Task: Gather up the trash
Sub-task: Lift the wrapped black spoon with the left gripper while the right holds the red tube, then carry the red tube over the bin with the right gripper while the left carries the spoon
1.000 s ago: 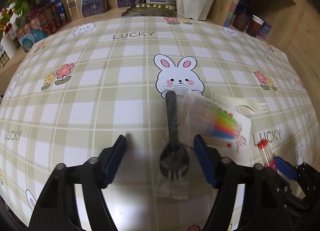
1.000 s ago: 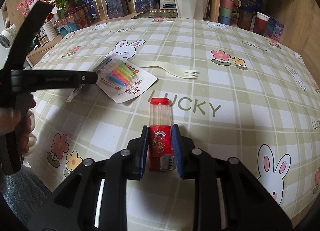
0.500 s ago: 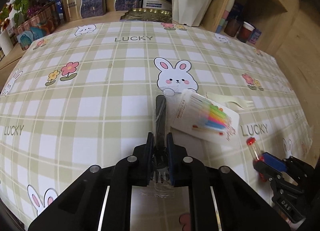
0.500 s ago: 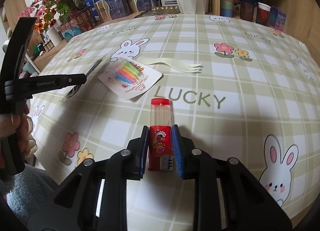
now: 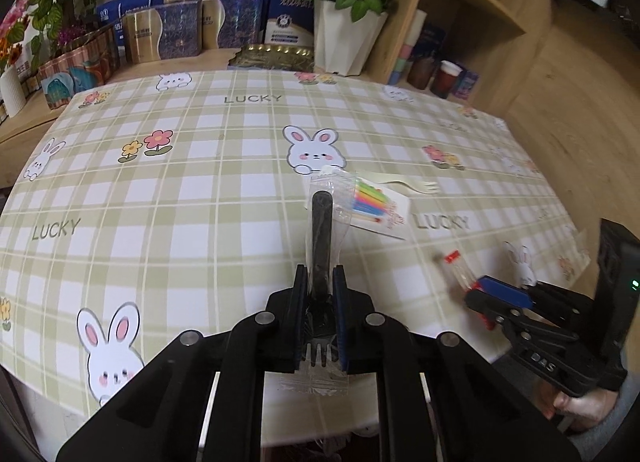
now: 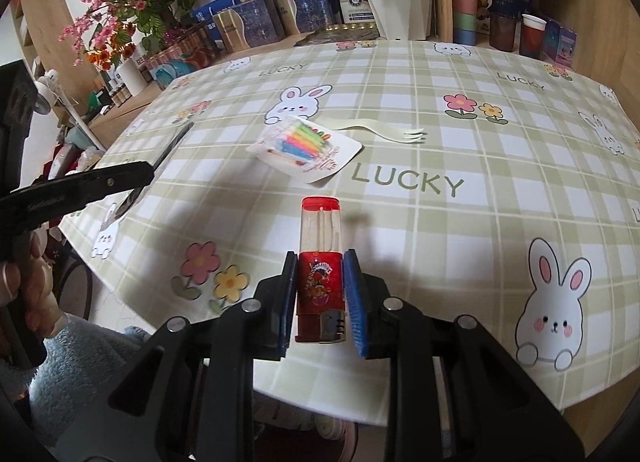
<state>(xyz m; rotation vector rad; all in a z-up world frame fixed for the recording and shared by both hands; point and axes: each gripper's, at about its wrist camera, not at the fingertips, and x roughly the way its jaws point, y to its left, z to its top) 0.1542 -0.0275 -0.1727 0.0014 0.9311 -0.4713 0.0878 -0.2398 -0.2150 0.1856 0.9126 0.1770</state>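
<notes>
Left fingers (image 5: 321,312): clamped on the black fork (image 5: 321,238), gripping near its head; the tines stick out behind the pads and the handle points toward the table's far edge.
Fork: inside a clear wrapper (image 5: 332,198), lifted above the table (image 5: 160,202) near its near edge.
Right fingers (image 6: 322,298): clamped on the toothpick tube (image 6: 321,258) at its red label; the red cap points toward the far edge.
Tube: held off the table over the near edge, clear upper part showing pale sticks inside.
Candle pack (image 6: 306,146): flat on the table toward the middle, beyond both held things, on a white card.
Cream fork (image 6: 384,130): lying on the table just past the candle pack, toward the right edge.
Far edge: gift boxes (image 5: 160,34) and a white pot (image 5: 346,42) with red flowers.
</notes>
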